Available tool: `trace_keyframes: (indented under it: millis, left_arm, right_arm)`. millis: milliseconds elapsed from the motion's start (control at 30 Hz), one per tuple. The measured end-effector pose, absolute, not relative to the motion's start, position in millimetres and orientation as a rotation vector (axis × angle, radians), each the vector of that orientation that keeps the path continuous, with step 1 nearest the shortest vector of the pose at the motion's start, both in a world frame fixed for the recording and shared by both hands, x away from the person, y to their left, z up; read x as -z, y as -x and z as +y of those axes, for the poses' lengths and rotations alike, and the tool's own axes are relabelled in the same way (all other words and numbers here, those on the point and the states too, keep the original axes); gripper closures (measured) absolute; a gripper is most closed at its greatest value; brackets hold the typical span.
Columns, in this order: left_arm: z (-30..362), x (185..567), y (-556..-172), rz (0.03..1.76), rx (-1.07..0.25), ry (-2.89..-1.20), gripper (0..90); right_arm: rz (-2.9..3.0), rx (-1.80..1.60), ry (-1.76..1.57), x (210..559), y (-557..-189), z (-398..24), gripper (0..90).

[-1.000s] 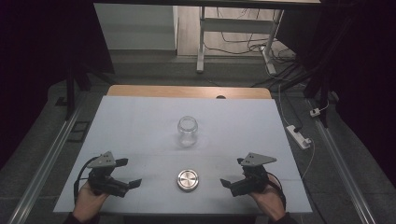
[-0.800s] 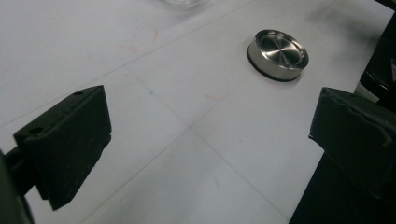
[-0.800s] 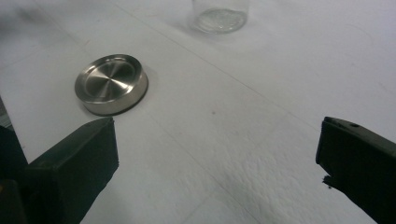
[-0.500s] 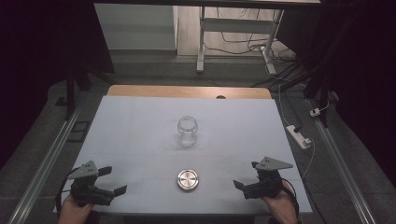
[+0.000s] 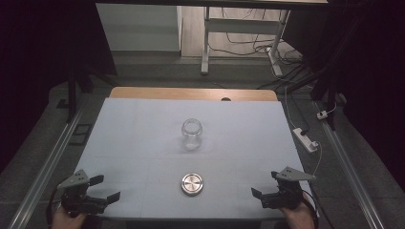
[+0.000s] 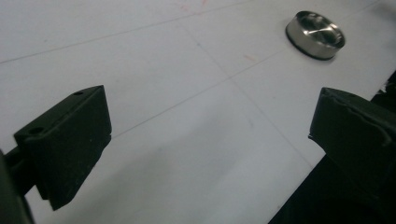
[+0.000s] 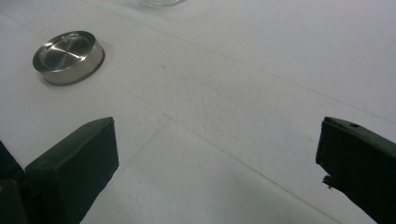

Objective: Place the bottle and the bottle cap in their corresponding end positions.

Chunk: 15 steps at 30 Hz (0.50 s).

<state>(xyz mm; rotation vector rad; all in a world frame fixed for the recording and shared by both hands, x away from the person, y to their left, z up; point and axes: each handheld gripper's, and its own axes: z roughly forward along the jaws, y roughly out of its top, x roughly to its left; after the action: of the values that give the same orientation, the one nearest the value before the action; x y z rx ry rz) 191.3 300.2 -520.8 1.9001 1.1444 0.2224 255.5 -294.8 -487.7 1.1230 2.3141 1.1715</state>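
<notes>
Near edge of the worktop (image 5: 143, 124): left gripper (image 5: 102, 195) sits at about 7 o'clock, right gripper (image 5: 260, 196) at about 5 o'clock. Fingers of both stand wide apart, holding nothing — the left gripper view (image 6: 210, 140) and the right gripper view (image 7: 217, 154) each show bare white surface between the black fingers (image 6: 70, 140).

Metal lid (image 5: 192, 184) lies flat at 6 o'clock from the worktop's centre, between the two grippers and well apart from each. Rim looks low and smooth.

Glass jar (image 5: 192, 134) stands upright near the centre, mouth open, at 12 o'clock from the lid and apart from it.

Risks, as judged:
- Lid is shallow and polished — fingers closing across it could skid off the rim and scoot it toward the near edge.
- Jar is clear and light-looking; a sideways nudge from an approaching finger could tip or roll it.
- If the lid goes on one-handed, the jar may spin or slide unless the other gripper steadies it.
- Lid set down tilted could jam on the mouth.

Count: grippers 2; lid 1; jar 1; worktop 1.
</notes>
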Motion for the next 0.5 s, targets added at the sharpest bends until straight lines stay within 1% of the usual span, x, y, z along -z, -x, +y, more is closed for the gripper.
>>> trace_keyframes:
  millis: [267, 500]
  left_arm:
    - [302.8, 522.9, -185.6, 1.200, -0.254, -1.931, 0.0]
    - [301.7, 523.8, -184.7, 1.230, -0.254, -1.976, 0.0]
  right_arm:
    - [2.310, -1.139, -1.185, 493.9, -248.0, -307.8, 0.0]
    - [2.310, -1.105, -1.247, 497.4, -243.6, -315.6, 0.0]
